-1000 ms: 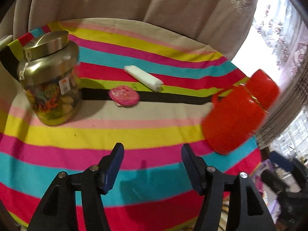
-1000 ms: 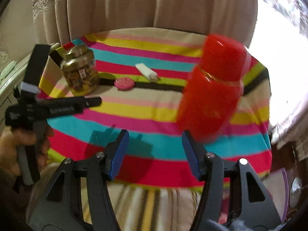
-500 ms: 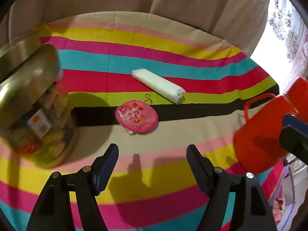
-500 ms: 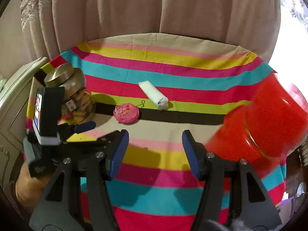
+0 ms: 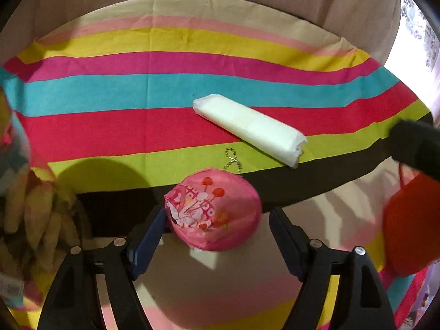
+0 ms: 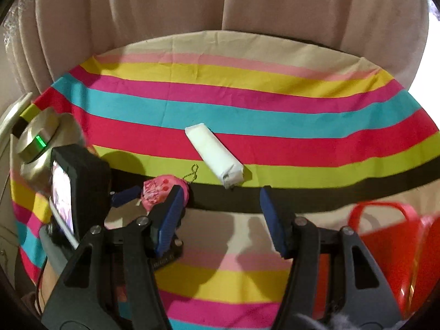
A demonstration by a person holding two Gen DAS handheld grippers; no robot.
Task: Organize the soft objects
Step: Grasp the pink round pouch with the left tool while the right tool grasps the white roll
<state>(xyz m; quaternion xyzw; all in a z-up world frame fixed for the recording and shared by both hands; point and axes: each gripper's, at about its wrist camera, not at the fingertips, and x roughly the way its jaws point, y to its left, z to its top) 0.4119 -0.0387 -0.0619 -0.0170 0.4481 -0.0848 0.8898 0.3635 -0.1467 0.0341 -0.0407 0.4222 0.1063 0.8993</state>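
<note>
A round pink pouch (image 5: 213,209) with a bead chain lies on the striped cloth; it also shows in the right wrist view (image 6: 161,192). My left gripper (image 5: 217,236) is open, its jaws on either side of the pouch's near half. A white wrapped soft pack (image 5: 250,129) lies just beyond, also in the right wrist view (image 6: 214,156). My right gripper (image 6: 220,214) is open and empty above the cloth, short of the white pack.
A gold-lidded jar of snacks (image 6: 38,143) stands at the left, close by in the left wrist view (image 5: 24,214). A red plastic jug with a handle (image 6: 396,247) stands at the right. Curtains hang behind the round table's far edge (image 6: 247,38).
Both grippers moved forward over the table. The left gripper closed in on the pink pouch, which now lies between its open jaws. The right gripper drew nearer the white pack.
</note>
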